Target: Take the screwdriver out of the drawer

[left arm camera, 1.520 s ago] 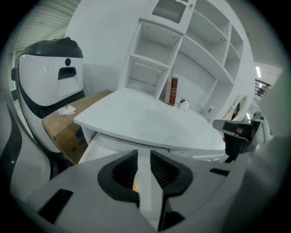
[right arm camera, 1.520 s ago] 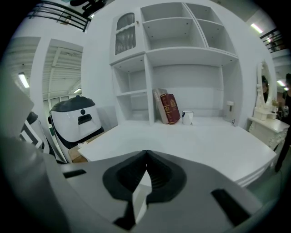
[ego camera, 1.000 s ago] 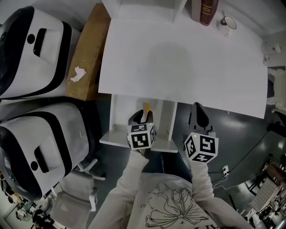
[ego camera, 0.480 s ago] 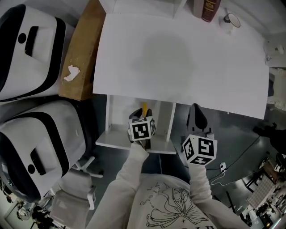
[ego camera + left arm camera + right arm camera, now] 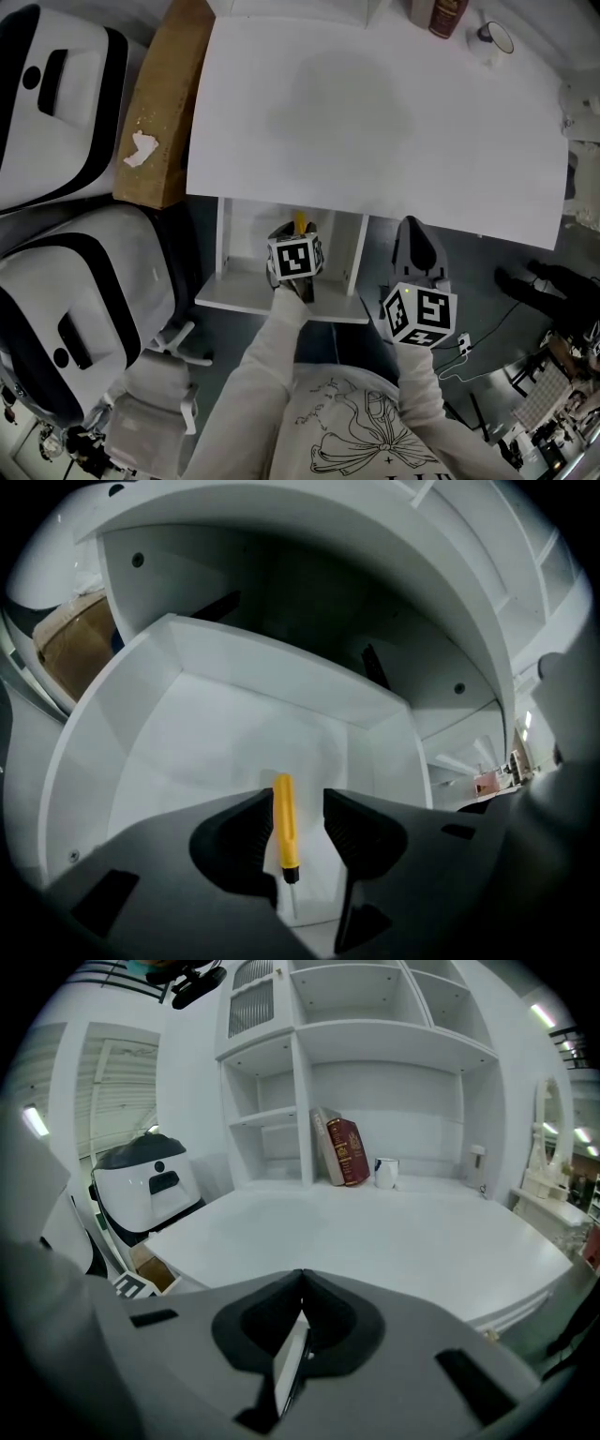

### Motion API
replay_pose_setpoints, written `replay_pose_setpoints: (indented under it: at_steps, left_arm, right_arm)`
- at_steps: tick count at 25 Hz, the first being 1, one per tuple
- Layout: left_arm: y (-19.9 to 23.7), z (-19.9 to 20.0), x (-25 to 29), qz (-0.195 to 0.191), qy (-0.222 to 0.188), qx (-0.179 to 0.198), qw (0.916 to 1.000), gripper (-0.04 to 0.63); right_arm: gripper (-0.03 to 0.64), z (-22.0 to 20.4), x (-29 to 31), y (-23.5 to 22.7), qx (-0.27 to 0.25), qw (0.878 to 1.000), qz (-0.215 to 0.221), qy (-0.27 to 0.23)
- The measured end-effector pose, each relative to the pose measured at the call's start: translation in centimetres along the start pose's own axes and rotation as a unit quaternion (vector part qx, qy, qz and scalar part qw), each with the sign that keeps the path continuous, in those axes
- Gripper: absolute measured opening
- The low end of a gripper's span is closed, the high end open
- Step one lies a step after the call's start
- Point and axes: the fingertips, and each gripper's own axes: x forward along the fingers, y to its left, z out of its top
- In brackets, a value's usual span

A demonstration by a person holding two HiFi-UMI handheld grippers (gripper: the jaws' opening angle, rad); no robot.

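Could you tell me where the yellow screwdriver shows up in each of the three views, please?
Head view: screwdriver, centre, in the drawer below the desk edge.
Left gripper view: bottom centre, on the drawer floor.
Right gripper view: not in it.
Shared landmark: cardboard box.

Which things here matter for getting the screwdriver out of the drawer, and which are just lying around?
For the job: screwdriver, open drawer.
Lying about: red book, mug, cardboard box, crumpled paper on it.
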Motion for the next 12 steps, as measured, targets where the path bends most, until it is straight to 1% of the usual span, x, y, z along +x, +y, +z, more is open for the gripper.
replay_pose_setpoints:
  at_steps: [5,12]
  left_arm:
    - [0.5,-0.6,1.1,0.004,0.011,-0.012,0.9999,0.158]
    - [0.9,-1.5,2.7,0.009,0.035,-0.008,0.9993,0.156]
  right_arm:
    - [0.002,-0.5,0.3,0.0,-0.001,1.0,-0.001,0.007]
    - [0.002,-1.1,0.8,0.4,-0.006,1.0,0.002,0.014]
